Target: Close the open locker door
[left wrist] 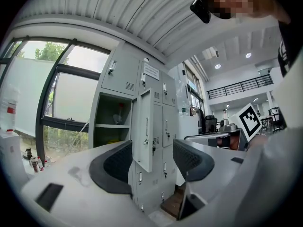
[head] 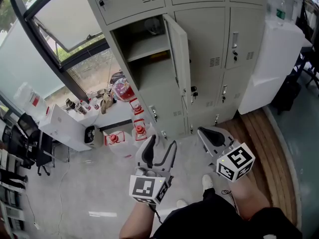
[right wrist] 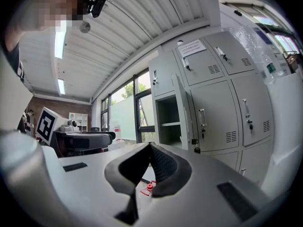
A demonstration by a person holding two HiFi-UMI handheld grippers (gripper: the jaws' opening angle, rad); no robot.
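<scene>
Left tool jaws wide apart, empty — right tool jaws pressed together, empty.

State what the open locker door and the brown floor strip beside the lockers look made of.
The open locker door: likely painted sheet metal, pale grey, matte; thin panel with folded edge. The brown floor strip: wood or wood-look laminate; parallel plank lines.

a workplace, office or lab: grey metal lockers, office chairs, big windows
</scene>
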